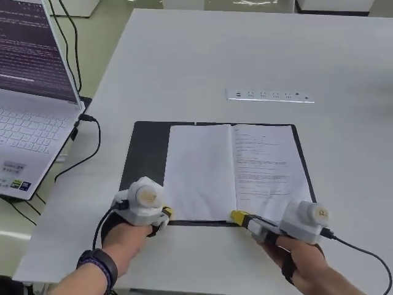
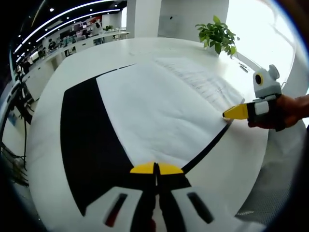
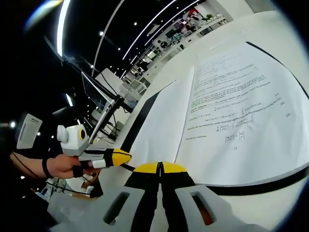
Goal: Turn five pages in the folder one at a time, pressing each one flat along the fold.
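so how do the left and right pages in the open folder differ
The left page is blank; the right page carries printed text. The left page leaves a wide strip of the black folder bare beside it; the right page nearly covers its half. Both are white and lie flat.

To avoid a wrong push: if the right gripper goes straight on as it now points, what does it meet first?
The right gripper would probably meet the blank page near the fold first; depth is unclear.
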The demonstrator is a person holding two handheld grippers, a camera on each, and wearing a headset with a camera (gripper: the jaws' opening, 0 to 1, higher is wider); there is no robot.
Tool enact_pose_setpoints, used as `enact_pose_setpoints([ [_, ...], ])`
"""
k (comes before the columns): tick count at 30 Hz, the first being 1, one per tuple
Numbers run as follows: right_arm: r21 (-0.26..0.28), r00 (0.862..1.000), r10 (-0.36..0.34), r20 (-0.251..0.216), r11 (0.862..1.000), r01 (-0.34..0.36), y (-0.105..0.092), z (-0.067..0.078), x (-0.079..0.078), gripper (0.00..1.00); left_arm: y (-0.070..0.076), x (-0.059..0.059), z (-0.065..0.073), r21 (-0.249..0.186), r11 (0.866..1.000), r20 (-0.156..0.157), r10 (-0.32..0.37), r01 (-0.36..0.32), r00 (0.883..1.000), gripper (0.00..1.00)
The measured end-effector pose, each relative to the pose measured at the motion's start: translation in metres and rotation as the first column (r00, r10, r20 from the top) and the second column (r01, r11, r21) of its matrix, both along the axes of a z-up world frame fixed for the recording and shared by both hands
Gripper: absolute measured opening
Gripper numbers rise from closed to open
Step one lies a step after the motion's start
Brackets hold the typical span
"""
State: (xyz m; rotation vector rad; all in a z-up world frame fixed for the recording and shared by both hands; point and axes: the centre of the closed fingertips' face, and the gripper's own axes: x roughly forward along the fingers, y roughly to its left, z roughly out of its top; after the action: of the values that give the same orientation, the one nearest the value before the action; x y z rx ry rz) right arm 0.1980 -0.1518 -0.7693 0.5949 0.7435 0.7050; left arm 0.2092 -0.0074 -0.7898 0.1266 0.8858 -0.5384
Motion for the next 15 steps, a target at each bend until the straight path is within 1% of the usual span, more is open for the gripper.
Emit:
enact_pose_setpoints([
  [1,-0.005,1.0,0.002,0.007,1.0,-0.002,-0.001,0.001,-0.001,0.0,0.0,0.0,0.0,-0.01,1.0,-0.012,0.023,-0.023,1.0,0.0],
  [3,-0.008,1.0,0.001,0.017,1.0,0.0,-0.004,0.004,-0.002,0.0,0.0,0.0,0.001,-0.025,0.998,-0.035,0.049,-0.05,0.998,0.0],
  [4,-0.01,1.0,-0.002,0.02,1.0,0.003,-0.006,0.006,-0.003,0.0,-0.003,-0.001,0.001,-0.051,0.996,-0.056,0.068,-0.071,0.996,0.01],
  [5,-0.018,0.999,-0.004,0.032,1.0,0.005,-0.009,0.008,-0.002,0.0,-0.007,-0.001,0.002,-0.096,0.993,-0.061,0.068,-0.074,0.996,0.04],
  [6,-0.024,0.999,-0.004,0.04,1.0,0.005,-0.012,0.009,-0.002,0.0,-0.012,-0.003,0.003,-0.133,0.989,-0.068,0.063,-0.071,0.996,0.06],
  [7,-0.03,0.999,-0.005,0.043,1.0,0.006,-0.014,0.01,-0.002,0.0,-0.014,-0.005,0.004,-0.157,0.984,-0.084,0.073,-0.085,0.994,0.08],
  [9,-0.054,0.999,-0.008,0.048,0.998,0.011,-0.021,0.012,-0.003,0.0,-0.011,-0.009,0.005,-0.144,0.985,-0.081,0.085,-0.096,0.993,0.11],
  [11,-0.066,0.998,-0.005,0.063,0.998,0.009,-0.029,0.015,-0.005,0.01,-0.013,-0.012,0.008,-0.149,0.984,-0.076,0.083,-0.094,0.994,0.12],
  [13,-0.079,0.997,-0.008,0.076,0.997,0.014,-0.04,0.018,-0.007,0.04,-0.018,-0.016,0.013,-0.165,0.983,-0.06,0.071,-0.08,0.996,0.18],
  [14,-0.082,0.997,-0.013,0.081,0.996,0.02,-0.044,0.019,-0.007,0.05,-0.022,-0.017,0.015,-0.171,0.983,-0.049,0.052,-0.06,0.997,0.22],
  [15,-0.081,0.996,-0.021,0.084,0.996,0.027,-0.049,0.021,-0.007,0.06,-0.023,-0.019,0.016,-0.169,0.984,-0.044,0.045,-0.052,0.998,0.26],
])
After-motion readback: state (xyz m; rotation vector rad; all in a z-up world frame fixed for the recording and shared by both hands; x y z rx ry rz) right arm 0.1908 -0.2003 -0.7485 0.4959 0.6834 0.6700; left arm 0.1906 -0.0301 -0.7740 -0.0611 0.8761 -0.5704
